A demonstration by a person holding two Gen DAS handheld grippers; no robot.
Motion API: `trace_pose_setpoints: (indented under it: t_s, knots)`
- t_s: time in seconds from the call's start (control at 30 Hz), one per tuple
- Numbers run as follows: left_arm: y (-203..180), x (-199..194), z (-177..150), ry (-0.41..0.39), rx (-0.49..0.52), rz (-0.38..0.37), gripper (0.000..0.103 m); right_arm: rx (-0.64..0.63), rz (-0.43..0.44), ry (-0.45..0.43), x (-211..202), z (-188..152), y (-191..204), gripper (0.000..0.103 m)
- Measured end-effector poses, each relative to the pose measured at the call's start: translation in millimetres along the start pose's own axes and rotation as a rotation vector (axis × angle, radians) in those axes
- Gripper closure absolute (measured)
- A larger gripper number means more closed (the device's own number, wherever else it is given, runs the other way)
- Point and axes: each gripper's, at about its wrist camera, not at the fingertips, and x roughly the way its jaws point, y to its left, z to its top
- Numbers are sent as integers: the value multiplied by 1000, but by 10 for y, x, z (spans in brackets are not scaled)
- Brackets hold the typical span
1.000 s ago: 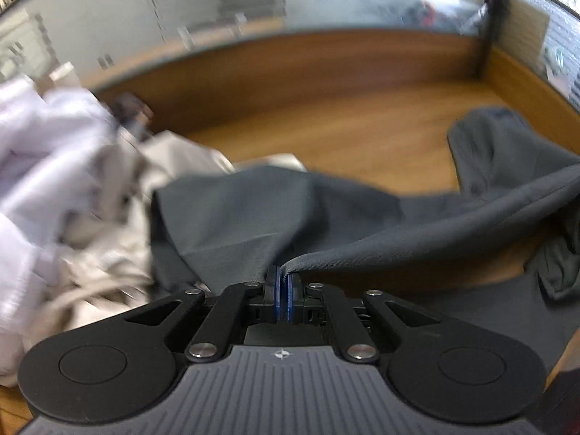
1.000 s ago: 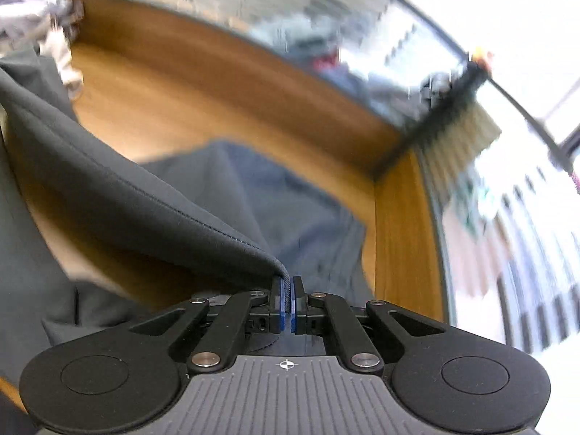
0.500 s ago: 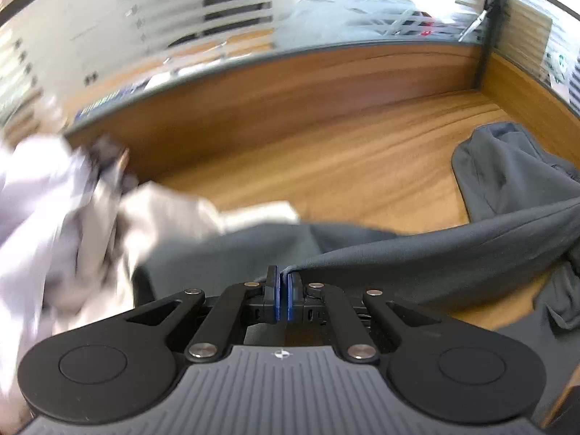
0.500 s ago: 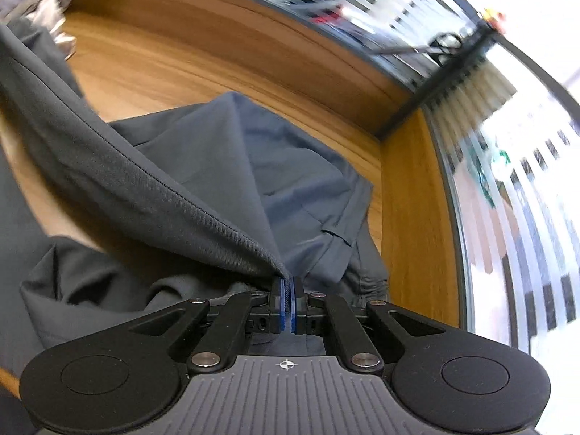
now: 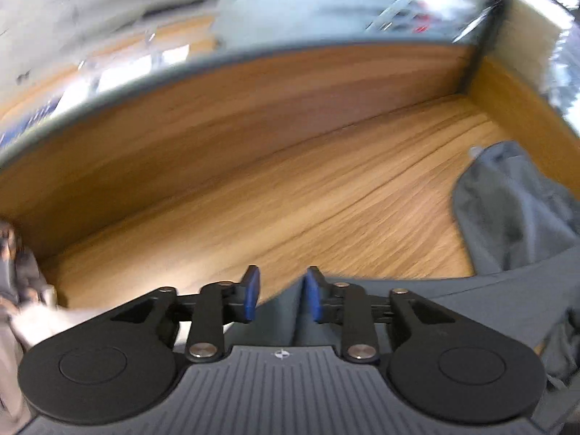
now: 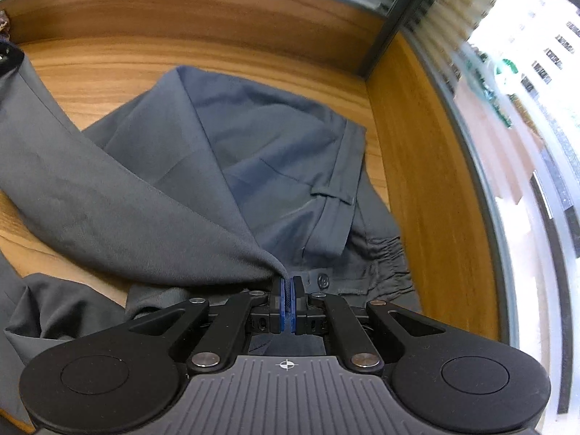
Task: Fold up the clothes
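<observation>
The grey trousers are lying across the wooden desk, bunched toward its right corner, with the waistband, a belt loop and a button showing just ahead of my right gripper. One long fold of the fabric is rising off the desk and running down into that gripper — its blue pads are clenched tight on the edge of the cloth, the fold pinched between them.

In the left wrist view the same trousers are spreading along the right side and sweeping under my left gripper. Its jaws are opening; a ridge of grey fabric is sitting in the gap, lying against the right-hand pad, while the other pad is standing clear of it, so nothing is being squeezed there.

Ahead of the left gripper the desk is running bare up to the wooden back panel and the glass partition above it — this view is blurring with motion. At the far left edge I am seeing a pale heap of other clothes, well apart from the trousers.
</observation>
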Motion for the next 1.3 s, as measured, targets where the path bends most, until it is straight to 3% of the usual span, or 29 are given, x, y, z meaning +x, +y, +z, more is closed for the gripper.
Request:
trace_pose_setpoints:
  t_s: [0.1, 0.3, 0.4, 0.57, 0.7, 0.77, 0.8, 0.9, 1.0, 1.1, 1.23, 1.3]
  knots:
    - [40, -273, 20, -36, 84, -51, 61, -8, 9, 14, 35, 0, 8, 98]
    - [-158, -586, -167, 21, 298, -65, 60, -21, 19, 37, 94, -7, 17, 98]
    - [-255, -522, -316, 65, 352, 4, 60, -33, 19, 43, 112, -16, 27, 98]
    - [-225, -452, -609, 92, 276, 84, 60, -42, 20, 47, 131, -33, 41, 98]
    - [-155, -339, -883, 153, 244, 249, 60, -42, 20, 47, 156, -35, 48, 98]
    - [-95, -331, -957, 172, 188, 325, 75, -44, 23, 46, 168, -29, 51, 98]
    - [-54, -366, -978, 163, 153, 354, 95, -47, 25, 46, 174, -24, 52, 98]
    - [6, -572, -980, 108, 75, 415, 98, -67, 33, 42, 185, -14, 64, 98]
    - [-22, -985, -895, 41, 83, 456, 98, -91, 44, 35, 180, -14, 83, 98]
    - [-102, -1513, -772, 15, 131, 424, 99, -104, 45, 21, 160, -7, 89, 98]
    - [-250, -2074, -540, 52, 200, 351, 99, -84, 45, 5, 149, -19, 59, 98]
    - [-278, -2160, -473, 89, 203, 311, 98, -69, 46, 4, 165, -27, 54, 97]
